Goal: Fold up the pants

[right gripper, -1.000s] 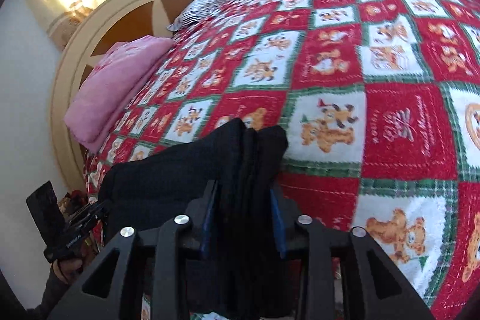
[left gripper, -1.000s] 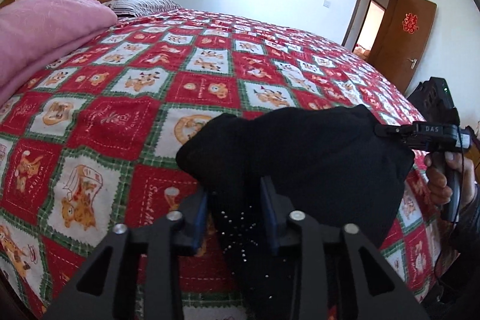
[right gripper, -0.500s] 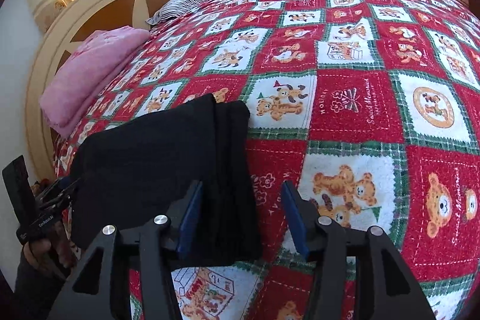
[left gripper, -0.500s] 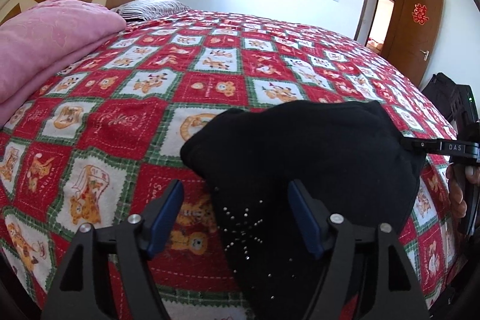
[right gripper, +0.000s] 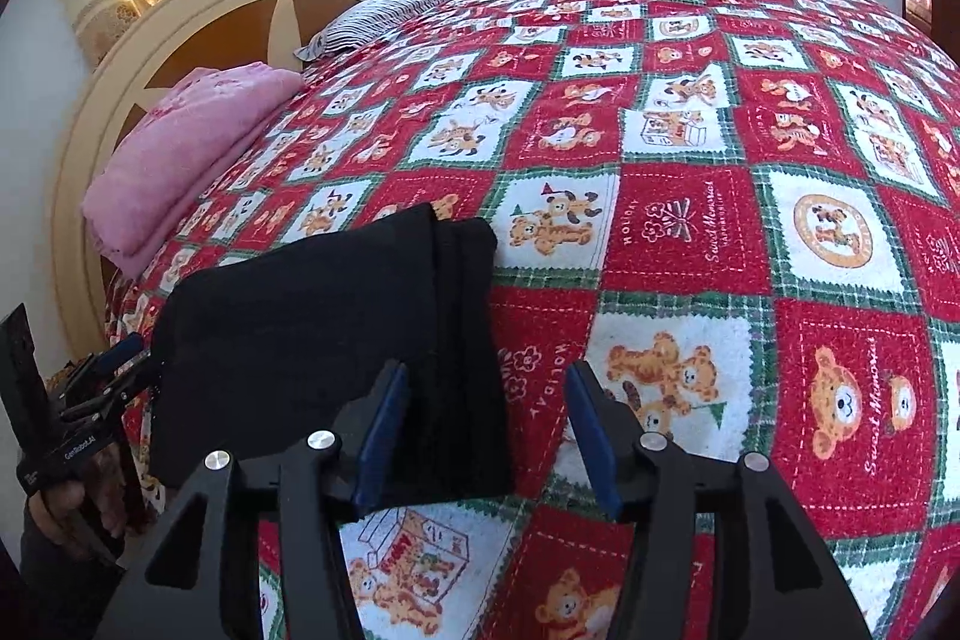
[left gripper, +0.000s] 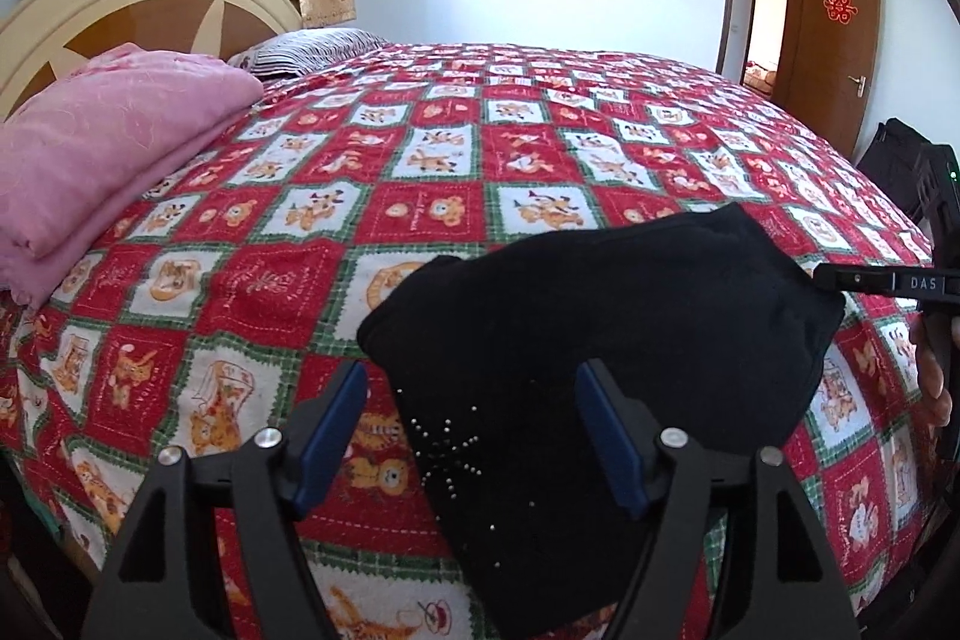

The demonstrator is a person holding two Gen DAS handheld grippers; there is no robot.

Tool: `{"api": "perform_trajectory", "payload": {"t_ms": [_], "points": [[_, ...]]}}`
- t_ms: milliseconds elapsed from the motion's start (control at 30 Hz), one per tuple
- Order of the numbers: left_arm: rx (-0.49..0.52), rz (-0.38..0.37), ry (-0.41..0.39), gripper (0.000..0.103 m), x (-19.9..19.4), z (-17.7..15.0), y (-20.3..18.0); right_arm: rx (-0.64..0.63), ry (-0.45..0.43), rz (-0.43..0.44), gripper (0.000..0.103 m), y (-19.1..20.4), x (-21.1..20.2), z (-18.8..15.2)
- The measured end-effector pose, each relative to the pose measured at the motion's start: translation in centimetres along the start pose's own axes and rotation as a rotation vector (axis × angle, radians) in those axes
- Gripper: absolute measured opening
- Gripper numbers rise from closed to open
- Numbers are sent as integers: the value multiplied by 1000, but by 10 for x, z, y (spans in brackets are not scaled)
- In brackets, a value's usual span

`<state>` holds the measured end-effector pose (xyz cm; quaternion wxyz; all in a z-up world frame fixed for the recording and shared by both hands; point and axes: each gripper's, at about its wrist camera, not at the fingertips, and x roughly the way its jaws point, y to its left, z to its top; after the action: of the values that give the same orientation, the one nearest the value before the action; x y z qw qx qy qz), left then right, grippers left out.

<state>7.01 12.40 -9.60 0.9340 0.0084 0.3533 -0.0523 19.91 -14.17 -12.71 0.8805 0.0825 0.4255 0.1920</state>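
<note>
The black pants (left gripper: 600,340) lie folded into a compact bundle near the front edge of the bed; small silver studs show on the near part. My left gripper (left gripper: 474,430) is open, its blue-padded jaws wide apart over the bundle's near left part, holding nothing. In the right wrist view the pants (right gripper: 312,334) lie left of centre with stacked fold edges on their right side. My right gripper (right gripper: 486,430) is open and empty above the bundle's right edge. The right gripper also shows in the left wrist view (left gripper: 888,283), at the bundle's right end.
The bed is covered by a red, white and green bear-print quilt (left gripper: 420,148). A folded pink blanket (left gripper: 102,148) and a striped pillow (left gripper: 312,49) lie by the headboard (left gripper: 138,10). A brown door (left gripper: 834,34) stands open at the far right.
Both grippers were shut on the pants one second ago; both opened, let go and drew back a little. The folded pants now rest on the bed.
</note>
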Motion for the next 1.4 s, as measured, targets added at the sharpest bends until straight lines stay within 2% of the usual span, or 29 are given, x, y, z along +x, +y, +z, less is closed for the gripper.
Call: {"api": "perform_trajectory", "payload": {"t_ms": [200, 267, 333, 433, 567, 667, 933, 1400], "points": [[8, 42, -19, 76, -20, 1, -3, -29, -15, -14, 56, 16, -21, -5], [3, 57, -49, 94, -32, 2, -4, -67, -73, -66, 56, 32, -44, -10], [0, 66, -96, 103, -47, 3, -8, -154, -154, -96, 59, 54, -72, -19], [16, 68, -143, 103, -64, 6, -17, -235, -242, -129, 69, 76, -105, -29], [14, 61, -202, 103, -82, 13, -26, -275, -304, -140, 70, 90, -132, -34], [10, 84, -257, 103, -95, 17, -33, -301, -355, -162, 70, 98, -146, -34], [-7, 61, -327, 103, -112, 21, -40, -324, -373, -143, 70, 109, -157, -41], [-3, 57, -320, 103, -111, 20, -46, -317, -400, -117, 70, 107, -163, -45]]}}
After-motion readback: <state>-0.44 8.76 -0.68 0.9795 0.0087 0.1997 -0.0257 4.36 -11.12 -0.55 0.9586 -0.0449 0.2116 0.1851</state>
